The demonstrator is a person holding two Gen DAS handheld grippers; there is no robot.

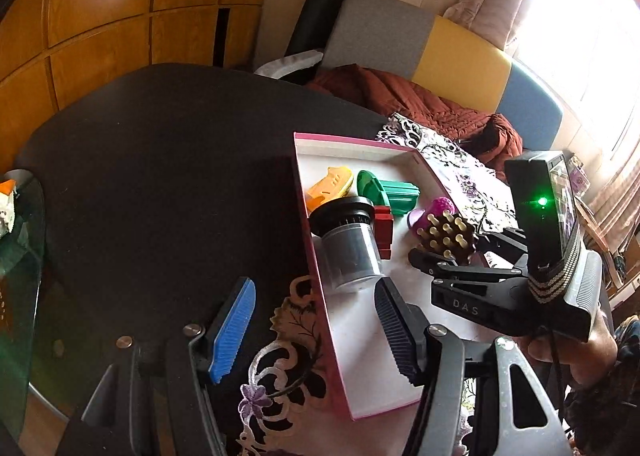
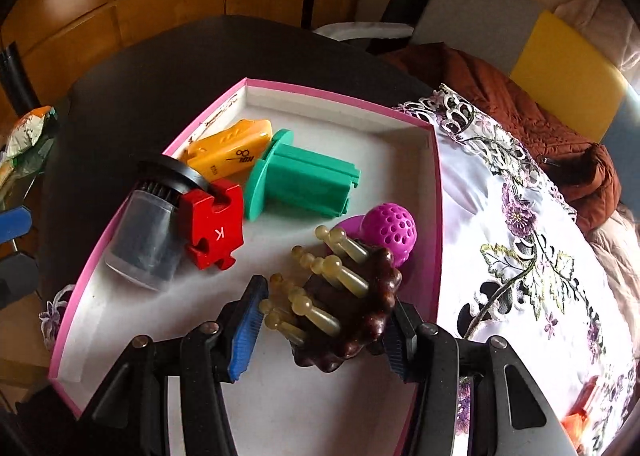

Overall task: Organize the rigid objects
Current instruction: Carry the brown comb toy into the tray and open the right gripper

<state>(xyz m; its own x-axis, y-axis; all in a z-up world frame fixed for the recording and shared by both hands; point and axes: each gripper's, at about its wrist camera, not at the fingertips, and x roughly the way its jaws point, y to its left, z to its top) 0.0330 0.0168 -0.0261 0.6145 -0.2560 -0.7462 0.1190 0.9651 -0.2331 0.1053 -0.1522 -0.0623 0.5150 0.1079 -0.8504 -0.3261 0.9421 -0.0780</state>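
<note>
A pink-rimmed white box [image 2: 340, 98] [image 1: 310, 216] lies on the dark table [image 1: 160, 156]. Inside it are an orange clip [image 2: 228, 152], a green spool [image 2: 300, 180], a red puzzle piece [image 2: 212, 224], a clear jar with a black lid [image 2: 144, 232] and a purple perforated ball [image 2: 390, 230]. My right gripper [image 2: 320, 334] [image 1: 450, 256] is shut on a dark brown massage brush with yellowish pegs [image 2: 344, 296] [image 1: 446, 234], over the box's near right part beside the ball. My left gripper [image 1: 316, 330] stands open astride the box's left wall; its pads touch nothing.
A white floral cloth [image 2: 520, 236] covers the table right of the box. A rust quilted jacket [image 2: 540, 116] lies on a grey, yellow and blue seat [image 1: 460, 56] behind. A glass side table [image 1: 24, 256] stands at the left, with wooden panels beyond.
</note>
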